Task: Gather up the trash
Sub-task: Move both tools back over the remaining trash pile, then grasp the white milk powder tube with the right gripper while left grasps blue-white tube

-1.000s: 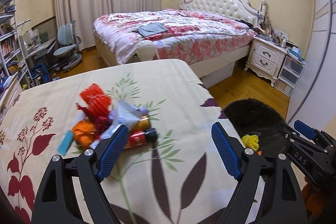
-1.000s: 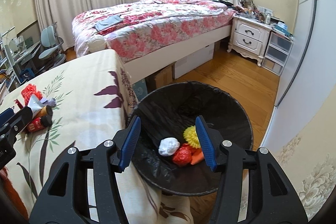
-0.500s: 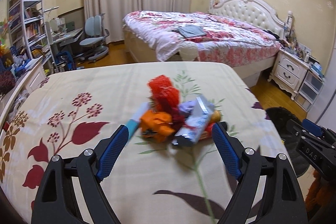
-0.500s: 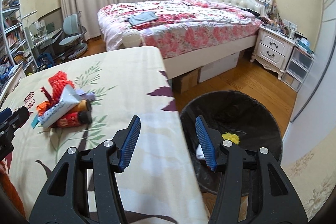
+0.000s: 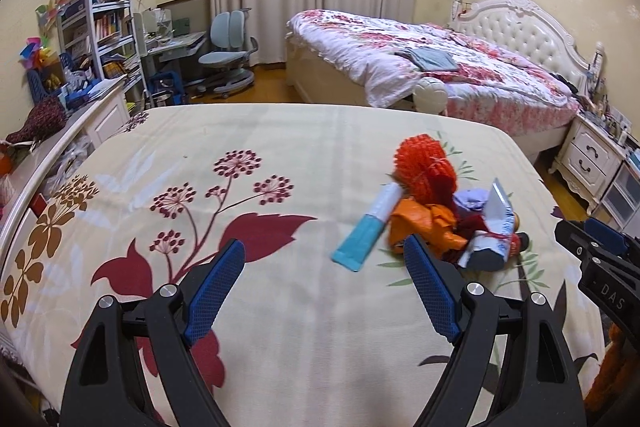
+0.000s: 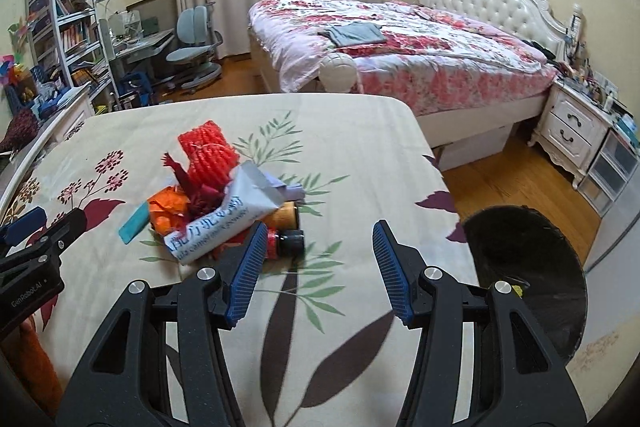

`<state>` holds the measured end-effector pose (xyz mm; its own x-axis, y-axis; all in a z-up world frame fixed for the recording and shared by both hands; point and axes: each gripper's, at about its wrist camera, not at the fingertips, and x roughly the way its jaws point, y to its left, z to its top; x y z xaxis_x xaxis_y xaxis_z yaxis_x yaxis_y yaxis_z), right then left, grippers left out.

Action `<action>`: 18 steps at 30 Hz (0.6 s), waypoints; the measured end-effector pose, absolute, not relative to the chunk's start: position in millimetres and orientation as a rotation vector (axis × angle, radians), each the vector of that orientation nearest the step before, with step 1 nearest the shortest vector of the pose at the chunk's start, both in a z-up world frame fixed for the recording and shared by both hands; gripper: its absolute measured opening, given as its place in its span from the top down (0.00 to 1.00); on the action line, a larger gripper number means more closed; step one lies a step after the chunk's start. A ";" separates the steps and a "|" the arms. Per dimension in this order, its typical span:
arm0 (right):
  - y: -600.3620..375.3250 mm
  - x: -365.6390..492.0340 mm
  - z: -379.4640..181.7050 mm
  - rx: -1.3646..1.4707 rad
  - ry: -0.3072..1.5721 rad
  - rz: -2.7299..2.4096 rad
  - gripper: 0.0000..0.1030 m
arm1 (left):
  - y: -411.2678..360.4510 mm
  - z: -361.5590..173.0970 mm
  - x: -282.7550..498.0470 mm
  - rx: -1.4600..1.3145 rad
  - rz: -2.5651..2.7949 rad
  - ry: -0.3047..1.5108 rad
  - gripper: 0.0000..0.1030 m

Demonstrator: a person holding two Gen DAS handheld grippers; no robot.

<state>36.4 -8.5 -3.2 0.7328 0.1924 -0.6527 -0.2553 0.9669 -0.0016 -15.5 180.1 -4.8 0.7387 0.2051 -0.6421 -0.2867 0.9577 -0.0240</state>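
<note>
The trash pile (image 6: 224, 199) lies on the flowered bedcover (image 6: 344, 131), toward the cover's right side, with the black bin (image 6: 528, 267) standing on the floor just off that same edge. Within the pile, a red foam net (image 6: 208, 151) sits at the far end, crumpled orange paper (image 5: 424, 223) and dark red scraps lie in the middle, and a grey-white printed wrapper (image 6: 224, 219) rests across the top. A blue-and-white tube (image 5: 368, 227) juts out of the pile's left side, and a small red bottle with a black cap (image 6: 286, 241) lies at its near right corner, beside a second brownish bottle (image 6: 286, 215).

The left gripper (image 5: 328, 267) hovers above the cover with its jaws spread wide and nothing between them; the pile is ahead and to the right of it, partly behind its right finger. The right gripper (image 6: 318, 251) is likewise apart and empty, about half spread; the pile lies ahead and to its left, the red bottle just beyond its left fingertip, and the bin is off to its right.
</note>
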 end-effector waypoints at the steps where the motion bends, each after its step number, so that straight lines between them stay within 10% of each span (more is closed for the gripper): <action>1: -2.8 37.4 -2.9 -0.096 0.708 0.256 0.48 | 184.4 -5.3 -15.3 -0.127 0.274 0.691 0.21; 18: 42.6 47.1 -24.0 -0.127 0.806 0.312 0.48 | 216.9 -17.0 -18.7 -0.171 0.302 0.714 0.21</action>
<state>47.1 42.6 -24.0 0.6500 0.2256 -0.7256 -0.3217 0.9468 0.0062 -18.7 216.9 -17.0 0.7148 0.2133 -0.6660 -0.3291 0.9429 -0.0511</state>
